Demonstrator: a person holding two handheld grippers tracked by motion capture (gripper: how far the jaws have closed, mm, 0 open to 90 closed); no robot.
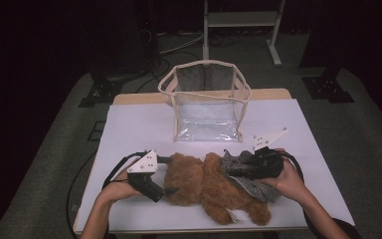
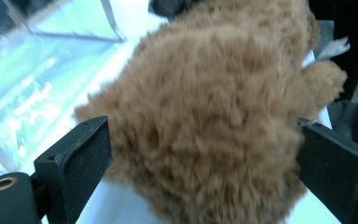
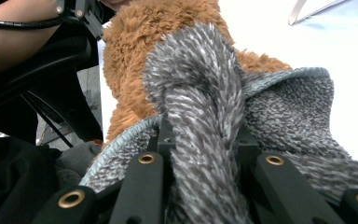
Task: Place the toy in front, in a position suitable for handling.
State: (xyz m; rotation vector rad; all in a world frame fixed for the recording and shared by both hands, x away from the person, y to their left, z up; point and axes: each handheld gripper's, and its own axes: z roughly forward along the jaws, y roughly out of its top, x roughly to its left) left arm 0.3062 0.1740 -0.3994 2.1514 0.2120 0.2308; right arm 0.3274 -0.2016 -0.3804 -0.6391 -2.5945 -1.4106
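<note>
**Jaws: left straddling bear, right clamped on cloth**

Left gripper (image 1: 160, 191) jaws wide, one each side of the bear's (image 1: 206, 186) head, fur between them. Right gripper (image 1: 251, 167) jaws narrow, pinching a fold of grey cloth (image 3: 205, 121) draped over the bear. I see the bear lying on the white table (image 1: 139, 124), near edge. Clear bag (image 1: 206, 102) stands behind, apart.

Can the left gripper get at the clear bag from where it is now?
Probably not yet: the left gripper has its jaws spread around the brown teddy bear. The clear bag stands open beyond it, with bare table between.
</note>
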